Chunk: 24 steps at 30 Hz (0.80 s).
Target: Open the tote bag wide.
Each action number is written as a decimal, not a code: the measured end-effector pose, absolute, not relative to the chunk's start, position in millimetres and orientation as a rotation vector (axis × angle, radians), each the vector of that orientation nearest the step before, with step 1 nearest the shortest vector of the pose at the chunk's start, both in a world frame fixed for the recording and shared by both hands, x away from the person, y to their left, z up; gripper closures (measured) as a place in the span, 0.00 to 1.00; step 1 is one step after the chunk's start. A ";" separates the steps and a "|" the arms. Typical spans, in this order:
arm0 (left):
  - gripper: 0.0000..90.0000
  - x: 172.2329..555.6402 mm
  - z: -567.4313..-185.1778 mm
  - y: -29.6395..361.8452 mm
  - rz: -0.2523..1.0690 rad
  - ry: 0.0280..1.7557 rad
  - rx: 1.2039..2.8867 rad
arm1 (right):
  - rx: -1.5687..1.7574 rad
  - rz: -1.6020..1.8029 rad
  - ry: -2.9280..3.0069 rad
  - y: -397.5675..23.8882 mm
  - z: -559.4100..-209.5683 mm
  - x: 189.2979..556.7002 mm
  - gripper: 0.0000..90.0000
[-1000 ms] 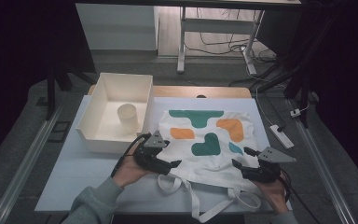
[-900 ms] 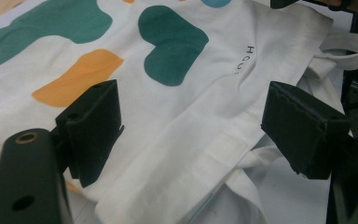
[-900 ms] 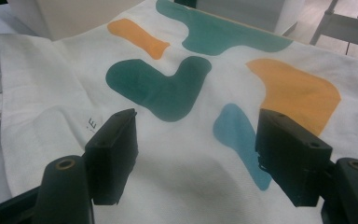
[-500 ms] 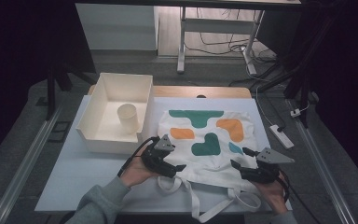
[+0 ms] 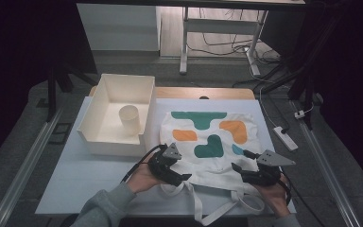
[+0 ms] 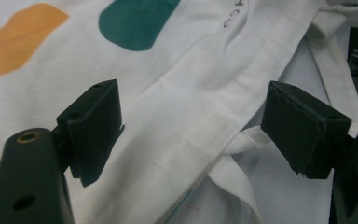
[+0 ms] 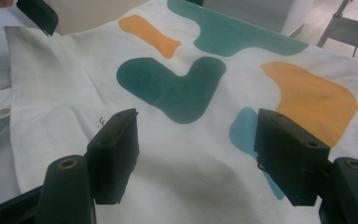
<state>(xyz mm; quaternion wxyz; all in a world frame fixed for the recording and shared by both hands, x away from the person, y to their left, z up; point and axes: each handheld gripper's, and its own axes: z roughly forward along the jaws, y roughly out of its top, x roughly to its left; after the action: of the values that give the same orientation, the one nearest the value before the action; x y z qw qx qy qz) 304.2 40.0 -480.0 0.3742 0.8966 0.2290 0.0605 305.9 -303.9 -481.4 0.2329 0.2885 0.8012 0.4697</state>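
Between the parted jaws of the left gripper [image 6: 191,140] the tote bag [image 6: 186,88] hem is seen | right gripper [image 7: 196,154]: held wide above bag, nothing gripped

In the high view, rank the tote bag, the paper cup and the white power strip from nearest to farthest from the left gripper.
From the left gripper:
1. Tote bag, directly at its jaws, on the bag's near-left edge.
2. Paper cup, standing inside the white bin, up and left.
3. White power strip, off the table's right edge.
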 end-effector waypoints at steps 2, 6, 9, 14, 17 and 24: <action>0.23 303.0 -482.8 37.2 0.150 0.577 2.316 | 0.791 1.290 2.201 -303.8 -481.4 305.8 0.34; 0.23 299.1 -485.3 32.7 0.134 0.555 2.333 | 0.791 1.290 2.201 -303.7 -481.2 305.3 0.34; 0.24 291.3 -484.0 27.5 0.123 0.501 2.345 | 0.790 1.290 2.201 -303.6 -481.3 305.2 0.34; 0.26 278.5 -482.5 18.4 0.070 0.392 2.360 | 0.791 1.288 2.202 -304.0 -481.6 305.4 0.34; 0.26 271.7 -481.3 13.9 0.045 0.336 2.373 | 0.790 1.287 2.203 -304.1 -481.7 305.3 0.34; 0.26 256.8 -482.3 2.4 -0.019 0.218 2.407 | 0.791 1.283 2.208 -303.6 -482.5 305.6 0.34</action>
<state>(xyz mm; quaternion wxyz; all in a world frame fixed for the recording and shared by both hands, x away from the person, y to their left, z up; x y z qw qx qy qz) 256.8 2.4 -482.3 0.3543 0.9313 0.0842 -0.0073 305.6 -303.6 -482.5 0.2320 0.2878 0.8033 0.4670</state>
